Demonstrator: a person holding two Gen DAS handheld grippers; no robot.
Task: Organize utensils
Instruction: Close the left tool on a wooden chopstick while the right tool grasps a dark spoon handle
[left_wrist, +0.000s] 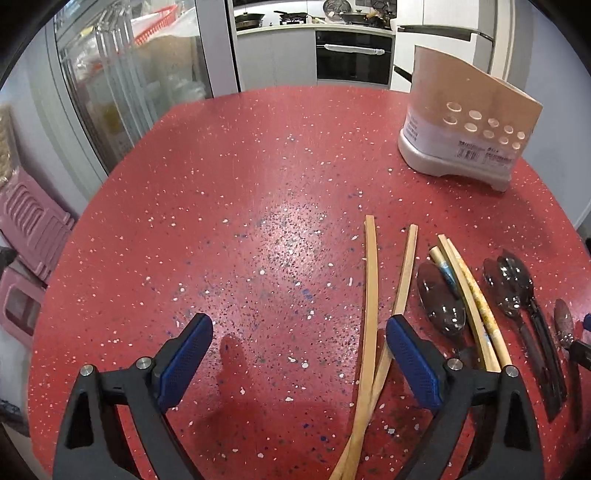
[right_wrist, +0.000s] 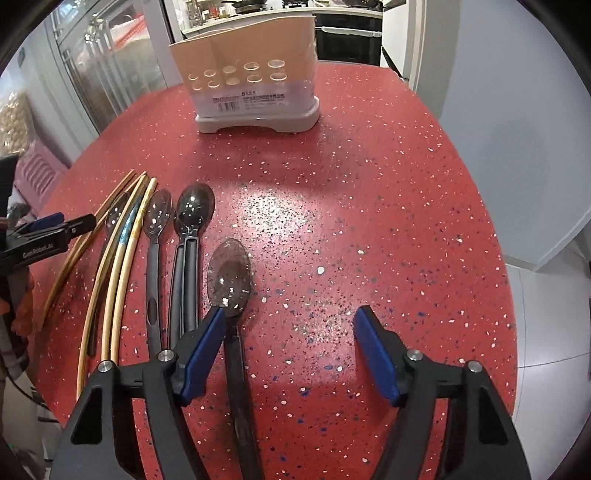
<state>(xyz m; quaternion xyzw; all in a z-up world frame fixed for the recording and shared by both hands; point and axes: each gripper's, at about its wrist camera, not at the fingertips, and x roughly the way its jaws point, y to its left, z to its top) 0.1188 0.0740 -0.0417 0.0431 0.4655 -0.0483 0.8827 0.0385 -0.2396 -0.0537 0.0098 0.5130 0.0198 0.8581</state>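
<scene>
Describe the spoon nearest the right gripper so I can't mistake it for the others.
On the red speckled table, start at the row of spoons and chopsticks. The clear grey spoon lies rightmost, apart, bowl just ahead of the right gripper.

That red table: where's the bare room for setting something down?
Bare patches on the red table: the middle stretch between the utensil holder and spoons, plus everything right of the nearest spoon. Crowded: the chopsticks side.
</scene>
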